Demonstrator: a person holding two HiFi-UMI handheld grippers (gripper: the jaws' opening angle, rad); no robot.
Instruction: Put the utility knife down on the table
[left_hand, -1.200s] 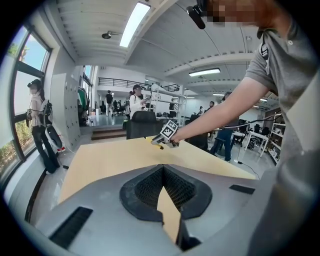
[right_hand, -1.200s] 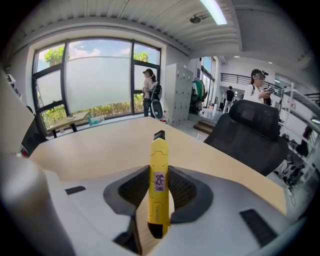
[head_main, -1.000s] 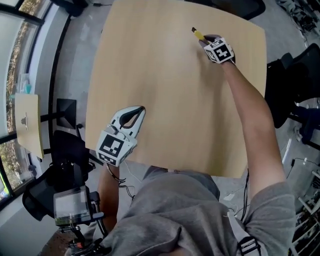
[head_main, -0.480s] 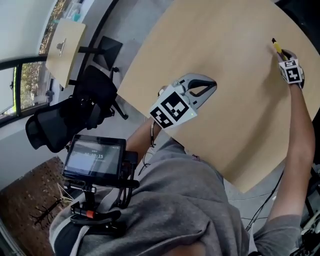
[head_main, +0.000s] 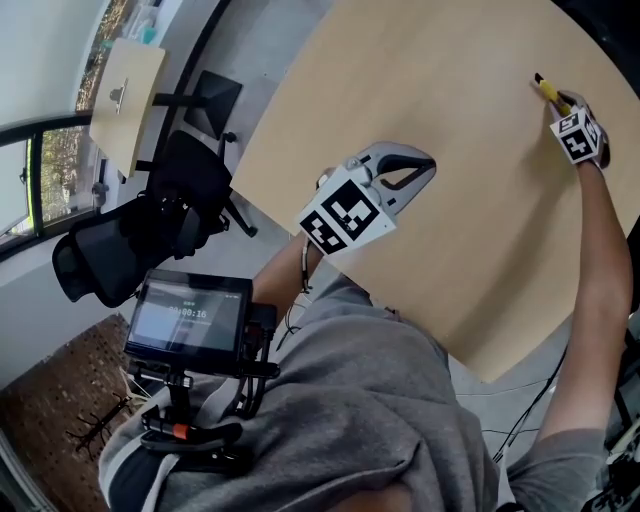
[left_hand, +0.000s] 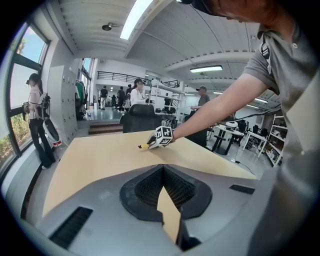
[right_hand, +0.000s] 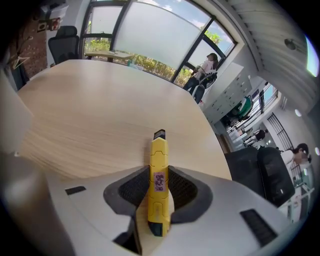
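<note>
The yellow utility knife (right_hand: 158, 185) with a black tip stands lengthwise between the jaws of my right gripper (right_hand: 159, 171), which is shut on it. Its tip points out over the light wooden table (right_hand: 95, 115). In the head view the right gripper (head_main: 572, 125) is at the table's far right part, the utility knife (head_main: 547, 90) sticking out beyond it, low over the table (head_main: 470, 250). My left gripper (head_main: 425, 165) hovers over the near left part, shut with nothing in it. From the left gripper view, the right gripper (left_hand: 159, 136) and utility knife (left_hand: 144, 146) show far across the table (left_hand: 95, 160).
Black office chairs (head_main: 125, 240) and a small side table (head_main: 125, 85) stand left of the table. A screen on a rig (head_main: 190, 315) hangs at the person's chest. Another black chair (right_hand: 267, 172) stands past the table's right edge. People stand in the background (left_hand: 37, 120).
The head view swung left a second ago. Since half a second ago the right gripper has turned and shifted slightly with the knife in it. The left gripper has hardly moved.
</note>
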